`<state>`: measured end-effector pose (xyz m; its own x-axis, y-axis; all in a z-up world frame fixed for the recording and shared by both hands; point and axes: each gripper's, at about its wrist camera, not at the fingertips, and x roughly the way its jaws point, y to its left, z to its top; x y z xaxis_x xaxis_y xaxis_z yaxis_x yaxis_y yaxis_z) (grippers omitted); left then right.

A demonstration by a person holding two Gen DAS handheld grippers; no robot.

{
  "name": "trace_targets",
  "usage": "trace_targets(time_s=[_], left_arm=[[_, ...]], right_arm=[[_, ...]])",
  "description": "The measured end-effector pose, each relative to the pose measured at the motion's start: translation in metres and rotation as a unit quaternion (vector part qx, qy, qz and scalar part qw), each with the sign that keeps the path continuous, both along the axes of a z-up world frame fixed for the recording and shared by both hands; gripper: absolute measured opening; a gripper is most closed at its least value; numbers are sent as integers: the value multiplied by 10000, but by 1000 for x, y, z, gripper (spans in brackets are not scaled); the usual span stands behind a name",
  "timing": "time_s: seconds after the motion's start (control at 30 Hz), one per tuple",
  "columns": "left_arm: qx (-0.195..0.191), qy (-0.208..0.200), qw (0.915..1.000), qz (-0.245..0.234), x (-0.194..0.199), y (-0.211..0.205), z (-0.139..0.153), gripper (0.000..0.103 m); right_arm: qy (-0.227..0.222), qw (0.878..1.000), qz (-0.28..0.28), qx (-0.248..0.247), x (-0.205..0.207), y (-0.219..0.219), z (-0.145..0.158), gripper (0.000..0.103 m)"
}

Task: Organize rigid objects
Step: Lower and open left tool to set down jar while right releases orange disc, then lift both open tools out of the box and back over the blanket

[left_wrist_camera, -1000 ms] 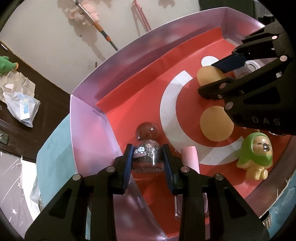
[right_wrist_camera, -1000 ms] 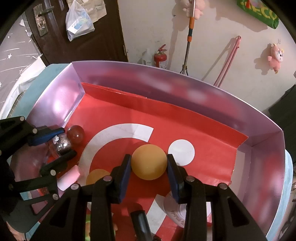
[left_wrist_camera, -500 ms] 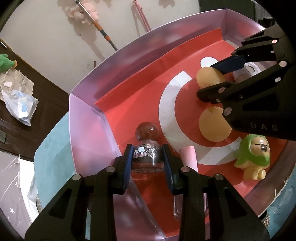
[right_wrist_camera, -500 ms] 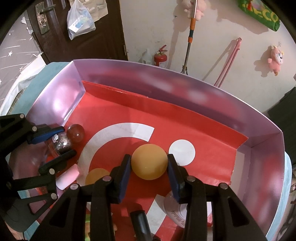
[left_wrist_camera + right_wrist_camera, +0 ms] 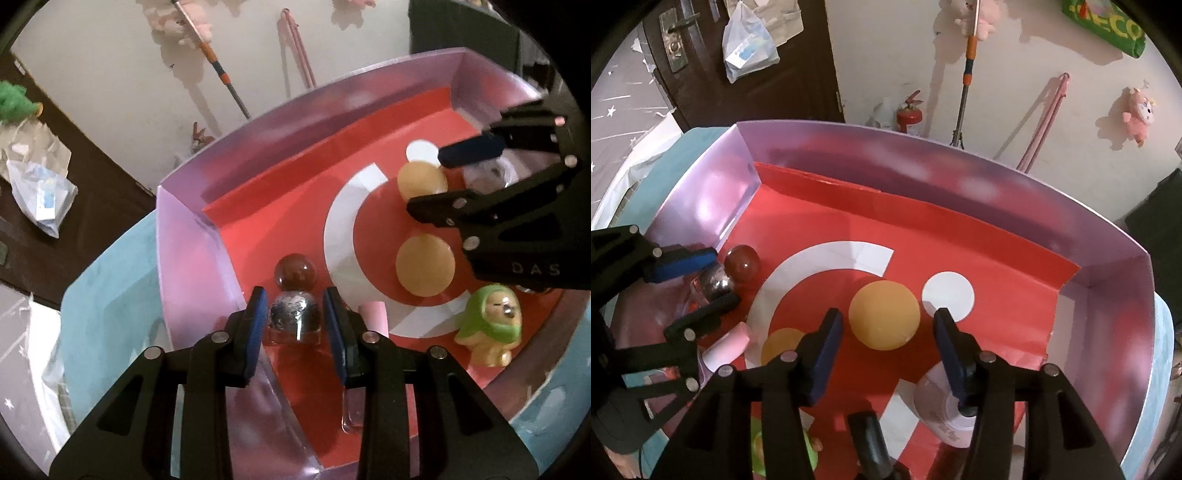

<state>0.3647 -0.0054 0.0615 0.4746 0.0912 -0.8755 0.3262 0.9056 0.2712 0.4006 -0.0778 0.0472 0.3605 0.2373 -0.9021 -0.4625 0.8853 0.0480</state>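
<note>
In the left wrist view, my left gripper sits at the lower centre of the frame, its blue pads pinching the silvery neck of a small clear bottle with a dark red ball stopper, close against the lilac left wall of the open box. Just right of it lies a pink cylinder, then an orange ball on the red floor, and a green-hooded figurine at the lower right. At the upper right of that frame my right gripper reaches in around a second orange ball. In the right wrist view, at the bottom centre, my right gripper has just been spreading its jaws: the second orange ball sits between them on the box floor with a clear gap on each side, so I judge it is released and placed. A pale bottle lies under the right finger. I read this as the setting-down step for both items. Next, my right hand needs to lift straight back without nudging the ball, which would roll easily, and my left hand needs to set the bottle upright before loosening.
</note>
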Motion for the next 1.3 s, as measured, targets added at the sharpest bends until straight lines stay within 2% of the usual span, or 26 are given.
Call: trace_targets(time_s=[0.23, 0.43, 0.5, 0.53, 0.57, 0.77, 0.83, 1.0, 1.07, 1.13, 1.3], left_arm=[[-495, -183, 9986, 62, -20, 10, 25, 30], [-1160, -540, 9917, 110, -60, 12, 60, 31], [-1357, -675, 9884, 119, -76, 12, 72, 48], [-1455, -799, 9860, 130, -86, 12, 78, 69], [-1566, -1001, 9825, 129, -98, 12, 85, 75], [-2049, -1446, 9679, 183, -144, 15, 113, 75], [-2078, -1583, 9650, 229, -160, 14, 118, 76], [-2043, -2008, 9577, 258, -198, 12, 129, 87], [-2049, -2169, 9540, 297, -214, 10, 130, 92], [-2098, -2309, 9496, 302, -230, 8, 129, 93], [-2246, -2395, 9439, 367, -262, 3, 116, 93]], right_arm=[[-188, 9994, -140, 253, -12, -16, 26, 56], [-536, 9967, -261, 544, -39, -39, 66, 62], [-660, 9951, -311, 664, -51, -50, 81, 63], [-751, 9938, -325, 750, -60, -56, 90, 64], [-820, 9928, -332, 807, -67, -58, 97, 65], [-1247, 9860, -306, 1064, -122, -78, 131, 72], [-1441, 9826, -314, 1128, -145, -86, 141, 77], [-1831, 9745, -400, 1235, -195, -102, 159, 92], [-2000, 9713, -419, 1221, -215, -106, 163, 99], [-2178, 9681, -441, 1161, -237, -111, 165, 103], [-2441, 9617, -598, 1093, -277, -119, 158, 103]])
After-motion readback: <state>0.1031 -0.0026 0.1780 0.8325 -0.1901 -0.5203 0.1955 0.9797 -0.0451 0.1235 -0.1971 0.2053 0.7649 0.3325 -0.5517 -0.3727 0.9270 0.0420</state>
